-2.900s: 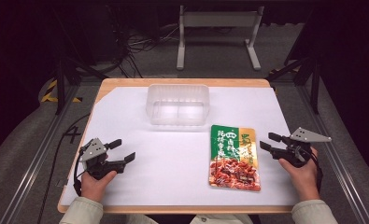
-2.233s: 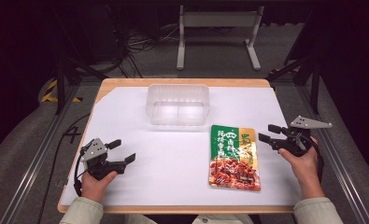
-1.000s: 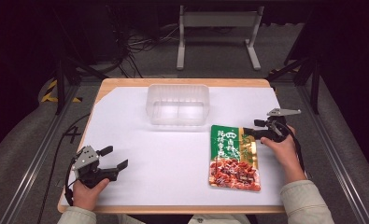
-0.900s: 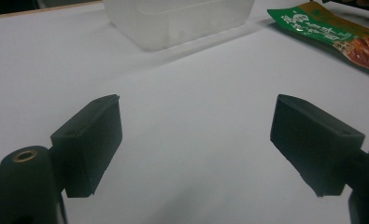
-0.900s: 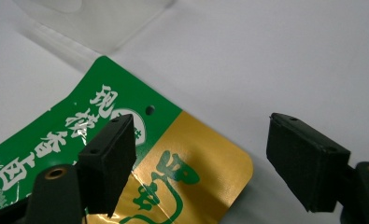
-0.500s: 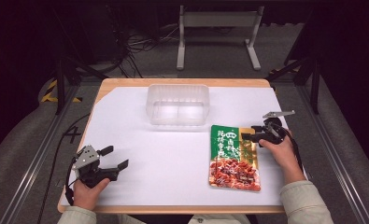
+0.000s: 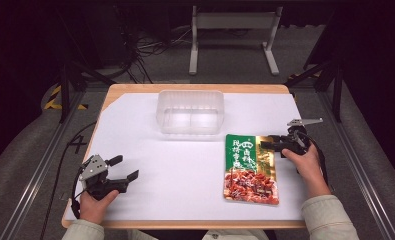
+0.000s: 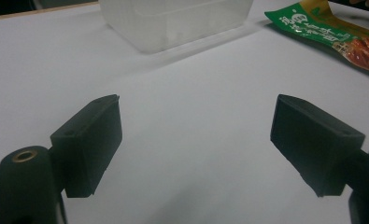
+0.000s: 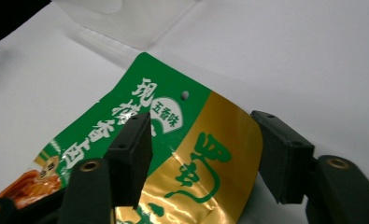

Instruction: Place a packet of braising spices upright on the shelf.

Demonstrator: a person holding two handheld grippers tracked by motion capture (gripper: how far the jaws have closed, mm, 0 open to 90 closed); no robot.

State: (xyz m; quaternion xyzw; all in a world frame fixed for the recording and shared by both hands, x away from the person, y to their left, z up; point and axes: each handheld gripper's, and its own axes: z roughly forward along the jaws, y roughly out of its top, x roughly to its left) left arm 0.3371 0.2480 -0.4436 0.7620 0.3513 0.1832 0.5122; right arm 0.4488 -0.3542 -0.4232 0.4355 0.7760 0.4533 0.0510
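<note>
At the table's (image 7: 135, 125) right side, the right claw (image 9: 201, 154) hangs wide open astride the top edge of the snack pouch (image 7: 250, 167), gripping nothing: judged a grasp approach, needing closure next. The left claw (image 8: 196, 144) rests open, empty. Pouch lettering is Chinese, including 五香味.

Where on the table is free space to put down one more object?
The widest bare patch lies on the white sheet between the left gripper and the snack packet, in front of the clear container. The far left corner is also bare. It is crowded where the right gripper sits at the packet's upper edge.
</note>
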